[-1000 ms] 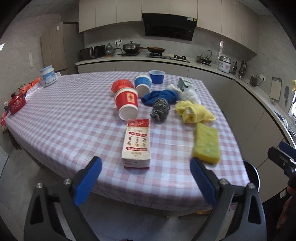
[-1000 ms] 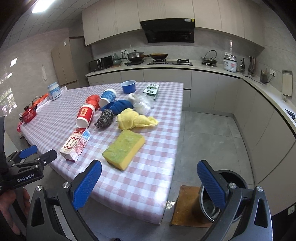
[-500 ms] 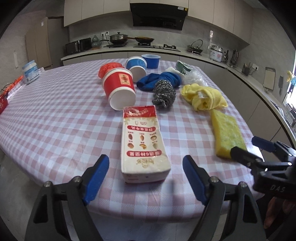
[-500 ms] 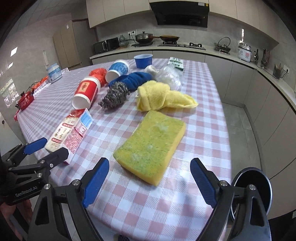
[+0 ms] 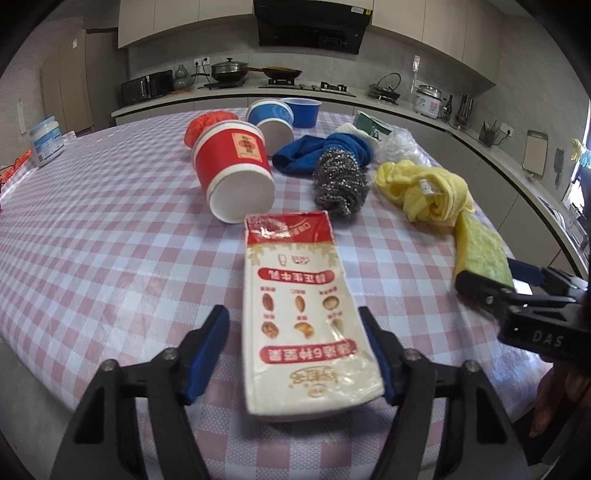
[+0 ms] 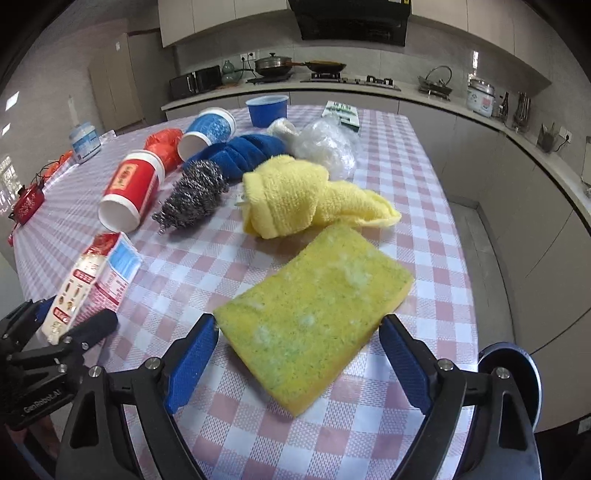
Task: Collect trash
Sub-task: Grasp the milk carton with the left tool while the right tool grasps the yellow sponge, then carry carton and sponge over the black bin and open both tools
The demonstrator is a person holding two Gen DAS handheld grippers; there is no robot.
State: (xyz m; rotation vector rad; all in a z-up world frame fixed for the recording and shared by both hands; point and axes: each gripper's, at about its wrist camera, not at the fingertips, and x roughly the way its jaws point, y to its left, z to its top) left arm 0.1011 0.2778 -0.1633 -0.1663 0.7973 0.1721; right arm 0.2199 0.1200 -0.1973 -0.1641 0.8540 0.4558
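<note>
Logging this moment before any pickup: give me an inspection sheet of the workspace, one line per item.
Surface: table under a pink-and-white checked cloth.
Job's things: milk carton lying flat; red paper cup and blue paper cup on their sides; clear plastic bag; bin on the floor past the table edge.
Clutter: yellow sponge, yellow cloth, steel scourer, blue cloth, blue bowl.
Grippers: left gripper open, jaws astride the carton; right gripper open, jaws astride the sponge.
Cables: nothing seen.
Surroundings: kitchen counter with stove and range hood.
</note>
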